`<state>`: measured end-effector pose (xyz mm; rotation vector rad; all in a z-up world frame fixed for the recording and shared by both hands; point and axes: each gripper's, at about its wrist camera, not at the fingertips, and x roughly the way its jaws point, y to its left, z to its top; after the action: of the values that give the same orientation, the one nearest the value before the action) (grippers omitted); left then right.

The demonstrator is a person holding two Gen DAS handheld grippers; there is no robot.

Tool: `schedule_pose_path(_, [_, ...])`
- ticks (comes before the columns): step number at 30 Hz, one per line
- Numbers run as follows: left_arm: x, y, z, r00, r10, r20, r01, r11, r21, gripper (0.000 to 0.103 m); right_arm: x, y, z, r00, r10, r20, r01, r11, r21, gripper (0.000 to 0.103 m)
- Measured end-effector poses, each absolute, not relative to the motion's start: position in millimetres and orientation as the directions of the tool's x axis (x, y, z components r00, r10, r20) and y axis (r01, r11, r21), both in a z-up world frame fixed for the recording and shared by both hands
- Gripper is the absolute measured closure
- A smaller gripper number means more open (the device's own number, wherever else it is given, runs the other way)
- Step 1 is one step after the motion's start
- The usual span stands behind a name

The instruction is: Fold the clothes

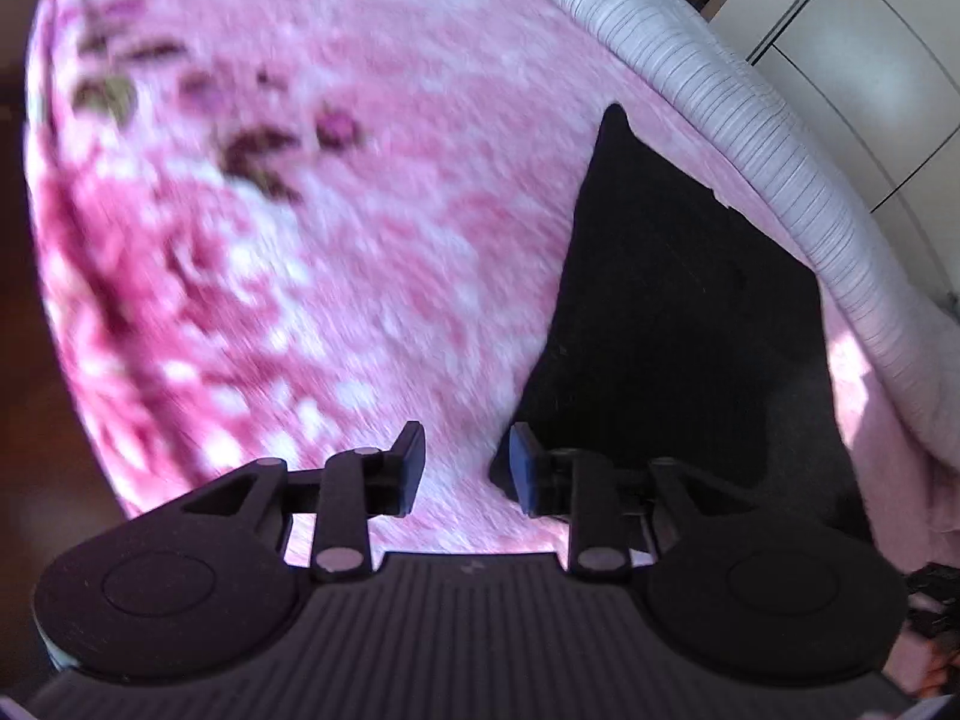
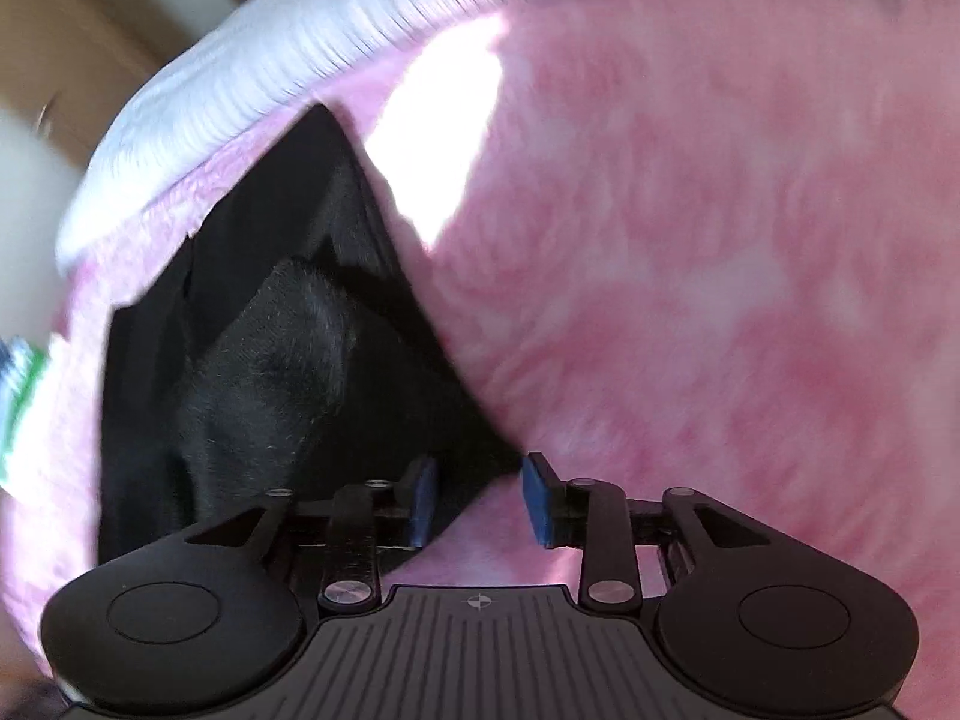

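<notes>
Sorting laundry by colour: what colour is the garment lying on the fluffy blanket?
Black garment, clearest in the right wrist view.

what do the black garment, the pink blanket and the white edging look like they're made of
Black garment: soft knit or fleece, matte, with fine fuzz catching the light.
Pink blanket: plush fleece, probably; mottled floral print, though blurred.
White edging: ribbed fabric, with close parallel ridges.

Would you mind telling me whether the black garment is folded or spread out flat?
Folded: the black garment shows overlapping layers and straight folded edges on the pink blanket, forming a compact shape.
</notes>
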<state>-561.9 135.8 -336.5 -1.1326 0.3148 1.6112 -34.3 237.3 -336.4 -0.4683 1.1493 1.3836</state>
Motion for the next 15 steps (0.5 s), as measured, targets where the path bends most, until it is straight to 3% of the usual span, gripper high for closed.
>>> schedule_pose_path(2, [-549.6,145.8,-327.3,0.043,0.634,-0.772,-0.901,-0.309,-0.303,0.078,-52.5,233.4,-319.4,-0.109,0.582,-0.806,-0.969,0.119,0.217,0.071])
schedule_pose_path(5, [-523.2,168.8,-330.4,0.095,0.628,-0.773,-0.950,-0.173,-0.258,0.079,-81.4,237.9,-320.3,-0.137,0.619,-0.773,-0.989,-0.039,0.145,0.071])
schedule_pose_path(10, [-508.5,186.8,-366.5,0.100,0.584,-0.806,-0.982,-0.073,-0.174,0.091,-108.9,243.5,-367.8,-0.092,0.537,-0.839,-0.977,-0.212,-0.029,0.075])
schedule_pose_path(12, [-515.3,186.1,-361.8,0.101,0.578,-0.810,-0.979,-0.089,-0.186,0.095,-99.1,242.8,-370.1,-0.118,0.539,-0.834,-0.983,-0.183,0.021,0.076])
schedule_pose_path(15, [-521.4,180.3,-347.3,0.112,0.590,-0.800,-0.973,-0.099,-0.209,0.093,-95.2,245.9,-352.8,-0.117,0.540,-0.833,-0.989,-0.140,0.049,0.077])
